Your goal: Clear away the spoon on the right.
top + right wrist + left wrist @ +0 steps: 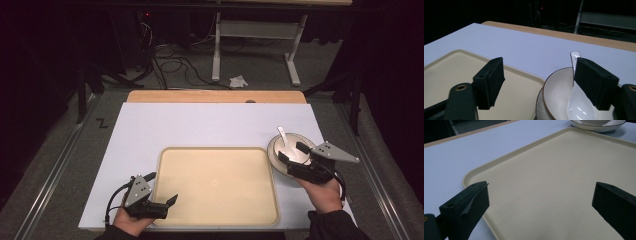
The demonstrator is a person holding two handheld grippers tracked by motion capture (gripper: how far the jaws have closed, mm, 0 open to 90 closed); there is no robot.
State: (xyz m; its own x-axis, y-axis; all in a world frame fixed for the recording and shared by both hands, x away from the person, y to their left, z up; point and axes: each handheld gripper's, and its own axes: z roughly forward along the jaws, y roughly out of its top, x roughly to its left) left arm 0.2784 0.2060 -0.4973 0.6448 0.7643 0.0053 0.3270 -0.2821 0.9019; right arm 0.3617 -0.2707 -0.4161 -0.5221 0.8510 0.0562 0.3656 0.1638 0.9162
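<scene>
My right gripper (291, 152), jaws wide and empty, is straddling the bowl (559, 95) rim; its spoon (577, 100) is pointing toward the table's far edge.

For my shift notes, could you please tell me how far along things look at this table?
Nothing looks done: the tray holds nothing, and the bowl with its spoon sits on a plate beside it. Both grippers are open, the left gripper at the tray's corner, the right gripper over the bowl. Any moving remains.

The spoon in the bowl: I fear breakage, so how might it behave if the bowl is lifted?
The spoon looks glossy, probably ceramic, so likely slippery and brittle. It leans loose against the bowl rim, so it may slide or rattle if tilted.
</scene>
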